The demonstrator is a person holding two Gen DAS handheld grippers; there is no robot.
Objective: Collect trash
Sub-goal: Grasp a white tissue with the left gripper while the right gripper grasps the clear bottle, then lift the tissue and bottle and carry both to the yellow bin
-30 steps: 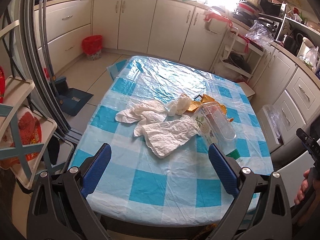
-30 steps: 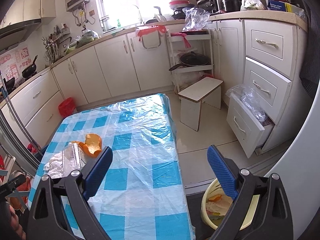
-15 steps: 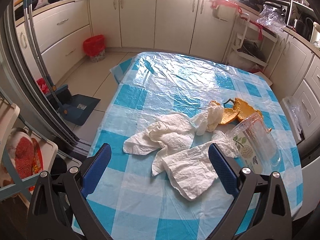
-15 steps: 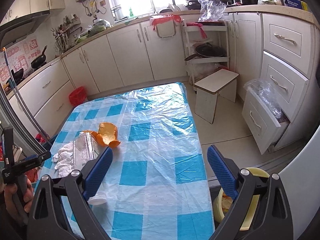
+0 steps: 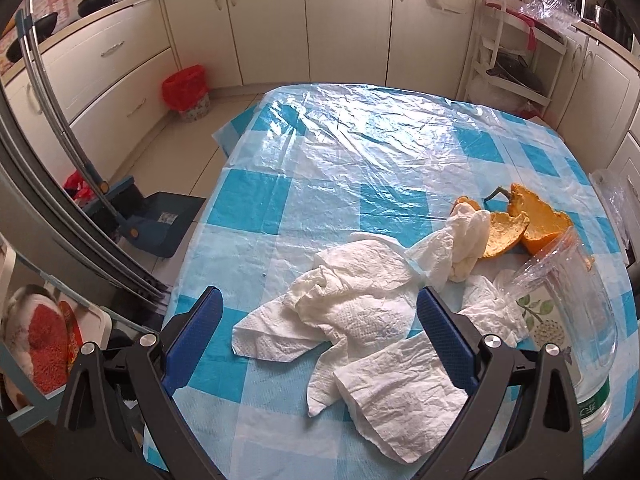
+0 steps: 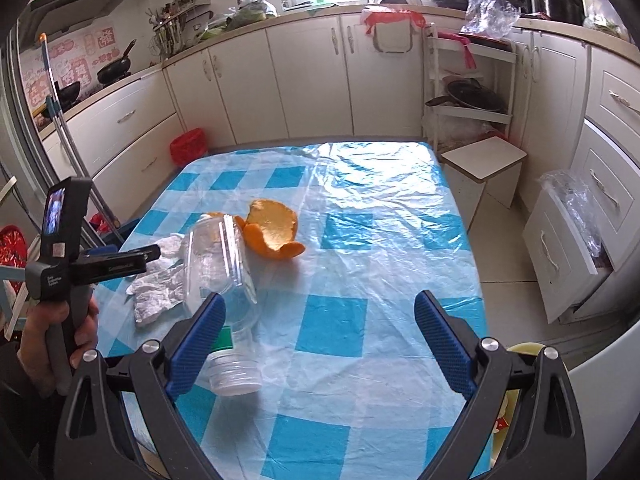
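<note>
Looking through the left wrist camera, I have the left hand-held gripper (image 5: 318, 316) spread wide and holding nothing, its blue pads (image 5: 192, 330) hanging above the near end of the bench (image 5: 360, 148), which wears a blue-and-white checked plastic cloth. Between the pads lies a heap of crumpled white paper towels (image 5: 352, 320); one sheet reaches toward the near edge, another bunches up against the orange peel (image 5: 516, 232) farther along on the right. A clear plastic bottle (image 5: 568, 320) lies on its side just right of the towels, touching them, its green-banded label toward me. On the floor to the left I see a blue dustpan (image 5: 160, 220) and, near the cabinets, a small bin with a red bag (image 5: 186, 92).

Through the right wrist camera, the right hand-held gripper (image 6: 320, 334) is likewise wide open and empty, poised over the bench's near right part. The bottle (image 6: 218, 260) lies just beyond its left pad, cap end near me, with the peel (image 6: 272, 234) touching its far end and the towels (image 6: 156, 284) on its left. At the left edge a hand (image 6: 52, 344) grips the handle of the other gripper, whose fingers (image 6: 120, 262) point over the towels. A yellow basin (image 6: 520, 400) shows low on the floor behind the right pad, mostly hidden. A white stool (image 6: 484, 160) stands beside the bench's far right corner.
</note>
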